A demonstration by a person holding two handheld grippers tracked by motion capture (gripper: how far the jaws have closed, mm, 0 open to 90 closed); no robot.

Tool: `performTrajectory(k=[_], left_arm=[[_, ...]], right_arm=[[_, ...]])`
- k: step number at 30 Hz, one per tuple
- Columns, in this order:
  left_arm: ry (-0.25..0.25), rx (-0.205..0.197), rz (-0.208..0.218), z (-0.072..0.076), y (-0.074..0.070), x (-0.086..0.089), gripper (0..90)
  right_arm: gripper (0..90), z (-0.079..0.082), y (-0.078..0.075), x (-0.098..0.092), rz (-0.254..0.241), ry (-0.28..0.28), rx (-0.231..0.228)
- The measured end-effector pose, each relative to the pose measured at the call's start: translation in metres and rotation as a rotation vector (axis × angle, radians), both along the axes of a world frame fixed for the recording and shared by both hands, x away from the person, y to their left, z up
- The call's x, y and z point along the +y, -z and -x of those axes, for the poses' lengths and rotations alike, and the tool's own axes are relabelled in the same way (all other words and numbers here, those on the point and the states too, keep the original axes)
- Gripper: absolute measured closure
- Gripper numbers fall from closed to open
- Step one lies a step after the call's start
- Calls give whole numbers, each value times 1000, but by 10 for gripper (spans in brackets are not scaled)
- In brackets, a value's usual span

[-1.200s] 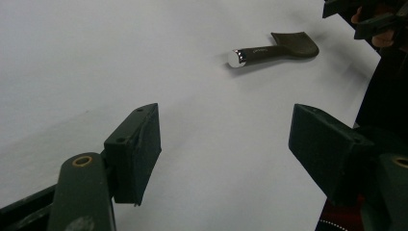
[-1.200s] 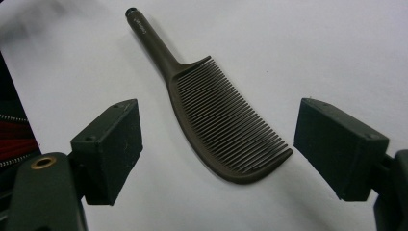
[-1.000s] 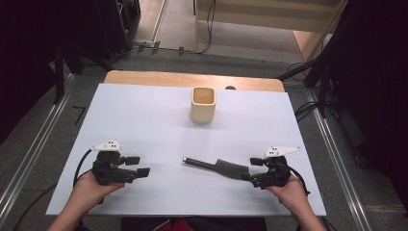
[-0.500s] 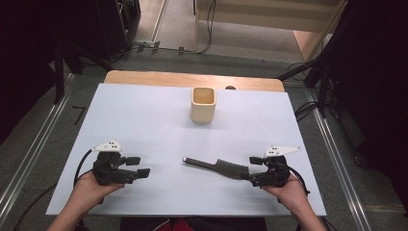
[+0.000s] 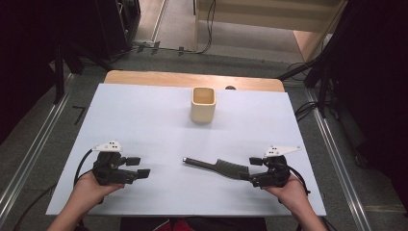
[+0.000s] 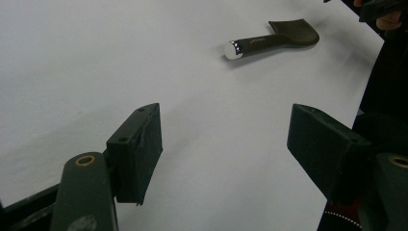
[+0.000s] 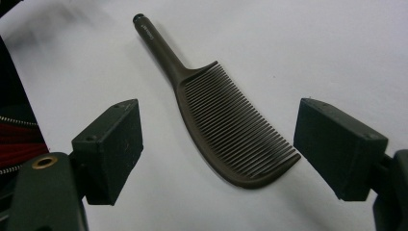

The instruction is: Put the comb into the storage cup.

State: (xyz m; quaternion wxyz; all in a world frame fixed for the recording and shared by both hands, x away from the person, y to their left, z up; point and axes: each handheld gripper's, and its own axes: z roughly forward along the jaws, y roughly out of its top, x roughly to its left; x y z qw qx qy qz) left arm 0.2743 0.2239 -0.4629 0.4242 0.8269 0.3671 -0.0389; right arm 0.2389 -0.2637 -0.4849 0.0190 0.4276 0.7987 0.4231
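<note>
A dark brown comb (image 5: 219,167) lies flat on the white table top (image 5: 159,125), handle pointing left, toothed end toward the right hand. My right gripper (image 5: 254,169) stands open just right of the comb's wide end; in the right gripper view the comb (image 7: 222,118) lies between and ahead of the spread jaws, untouched. My left gripper (image 5: 138,167) rests open at the front left, well apart from the comb (image 6: 269,41), with nothing between its jaws. A cream square cup (image 5: 203,104) stands upright at the back middle.
A wooden strip (image 5: 192,80) runs along the table's far edge. Metal rails flank the table on both sides, and cables lie on the floor behind. Bare white surface stretches between the cup and the grippers.
</note>
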Motion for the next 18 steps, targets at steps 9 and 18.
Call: performTrajectory(k=[9,18], left_arm=[[0,-5,-2,0,0,0,290],[-1,-4,-4,0,0,0,290]], right_arm=[[193,0,-2,0,1,3,-4],[206,1,-6,2,-5,1,-14]])
